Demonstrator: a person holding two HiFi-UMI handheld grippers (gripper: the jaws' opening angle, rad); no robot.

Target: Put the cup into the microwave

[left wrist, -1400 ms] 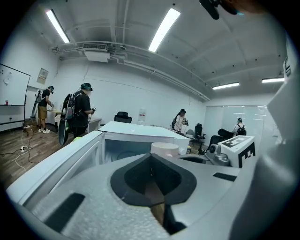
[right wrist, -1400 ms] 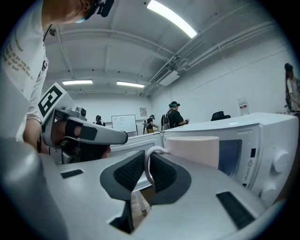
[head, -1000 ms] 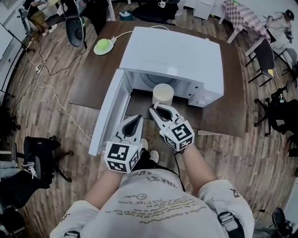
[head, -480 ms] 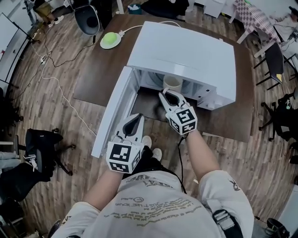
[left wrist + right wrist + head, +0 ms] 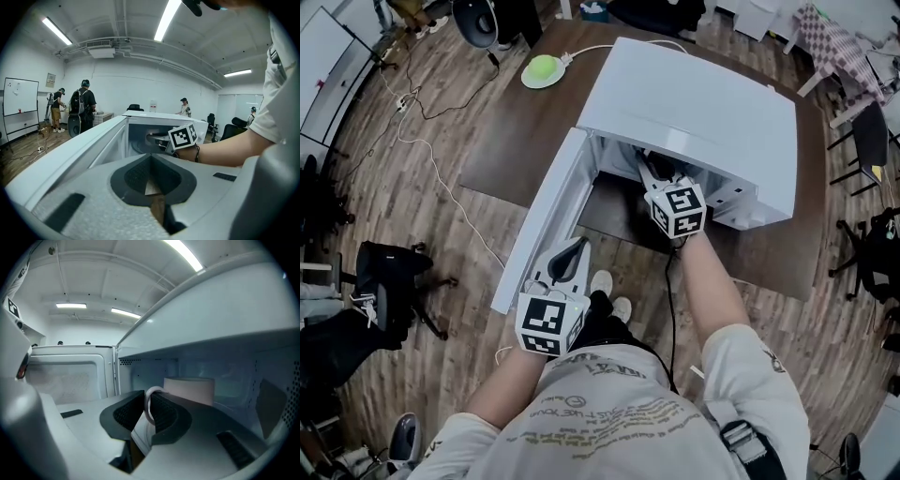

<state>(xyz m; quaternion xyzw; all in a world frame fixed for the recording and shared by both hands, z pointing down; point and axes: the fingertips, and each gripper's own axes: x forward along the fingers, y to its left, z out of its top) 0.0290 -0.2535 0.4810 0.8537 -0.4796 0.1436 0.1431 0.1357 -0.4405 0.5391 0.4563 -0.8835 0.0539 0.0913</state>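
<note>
The white microwave [image 5: 694,103] stands on a dark brown table [image 5: 511,150] with its door [image 5: 546,230] swung open to the left. My right gripper [image 5: 652,171] reaches into the cavity, its tips hidden under the roof. In the right gripper view the pale cup [image 5: 190,389] is inside the cavity, and my right gripper [image 5: 150,404] is shut on its ring handle. I cannot tell whether the cup rests on the cavity floor. My left gripper [image 5: 575,249] hangs back near my body by the door's lower end, shut on nothing.
A green round object [image 5: 542,69] with a white cable lies on the table's far left. A black bag [image 5: 382,281] sits on the wooden floor at left, with chairs around the room's edges. Several people [image 5: 84,110] stand far off in the left gripper view.
My right gripper has moved forward with the cup, from in front of the opening to inside the cavity. The left gripper has stayed in place.
</note>
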